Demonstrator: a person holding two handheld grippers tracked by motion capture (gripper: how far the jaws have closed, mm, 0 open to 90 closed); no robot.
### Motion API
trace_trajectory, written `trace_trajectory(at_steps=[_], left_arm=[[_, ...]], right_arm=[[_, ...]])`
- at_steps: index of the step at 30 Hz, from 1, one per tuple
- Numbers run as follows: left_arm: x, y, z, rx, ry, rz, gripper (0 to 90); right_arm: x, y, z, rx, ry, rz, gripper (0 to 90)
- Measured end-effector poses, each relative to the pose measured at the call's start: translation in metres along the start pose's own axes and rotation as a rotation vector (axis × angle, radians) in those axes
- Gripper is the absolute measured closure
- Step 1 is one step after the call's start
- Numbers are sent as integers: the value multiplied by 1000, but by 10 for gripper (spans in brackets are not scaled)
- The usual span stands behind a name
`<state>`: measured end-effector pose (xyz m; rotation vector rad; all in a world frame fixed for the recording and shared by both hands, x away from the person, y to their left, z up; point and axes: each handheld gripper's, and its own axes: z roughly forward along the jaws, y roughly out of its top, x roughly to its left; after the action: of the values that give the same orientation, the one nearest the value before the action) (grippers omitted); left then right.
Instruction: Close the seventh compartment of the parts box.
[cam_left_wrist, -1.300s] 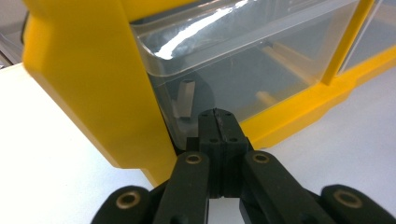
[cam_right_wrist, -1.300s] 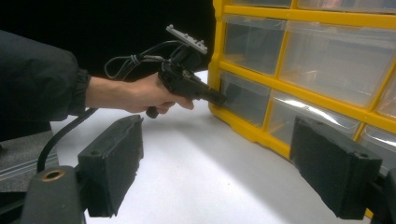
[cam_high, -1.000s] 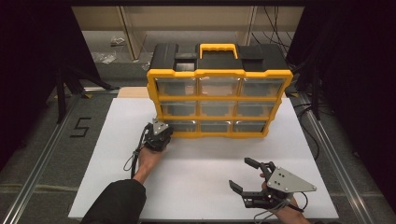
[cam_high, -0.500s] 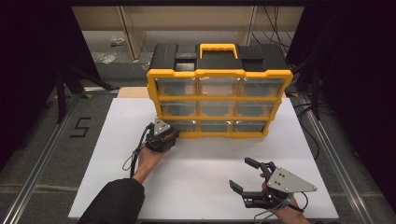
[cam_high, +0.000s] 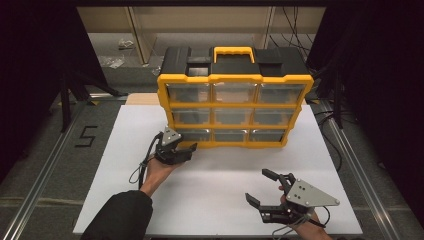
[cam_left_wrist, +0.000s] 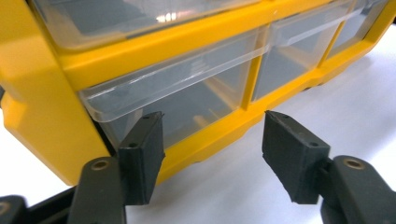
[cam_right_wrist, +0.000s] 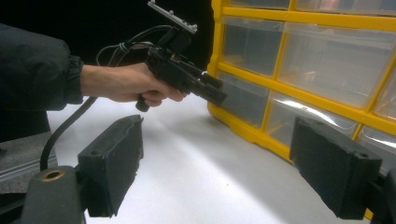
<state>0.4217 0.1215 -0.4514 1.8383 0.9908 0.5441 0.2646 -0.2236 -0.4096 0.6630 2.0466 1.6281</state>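
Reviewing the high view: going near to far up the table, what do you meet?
Right gripper → left gripper → yellow drawer organizer → shelf behind the table.

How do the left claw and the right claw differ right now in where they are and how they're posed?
The left claw sits up against the yellow plastic drawer cabinet, at its clear bottom-left drawer; the right claw hovers apart from it over the white table. The left points toward the cabinet, the right toward the left. Both are open and hold nothing.
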Motion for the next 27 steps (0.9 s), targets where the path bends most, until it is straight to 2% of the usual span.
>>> trace_trajectory(at_steps=[7,13,17,21,27], left_arm=[[-11,10,-15,-68,-70,-51,320],[-18,13,-25,-107,-114,-48,286],[-27,16,-34,-137,-154,-61,254],[-34,16,-42,-172,-157,-22,239],[-39,16,-50,-195,-167,-2,226]], right_arm=[[0,0,0,0,0,4,184],[0,0,0,1,1,1,184],[0,-1,0,0,1,3,184],[0,-1,0,1,2,2,184],[0,-1,0,1,2,1,184]])
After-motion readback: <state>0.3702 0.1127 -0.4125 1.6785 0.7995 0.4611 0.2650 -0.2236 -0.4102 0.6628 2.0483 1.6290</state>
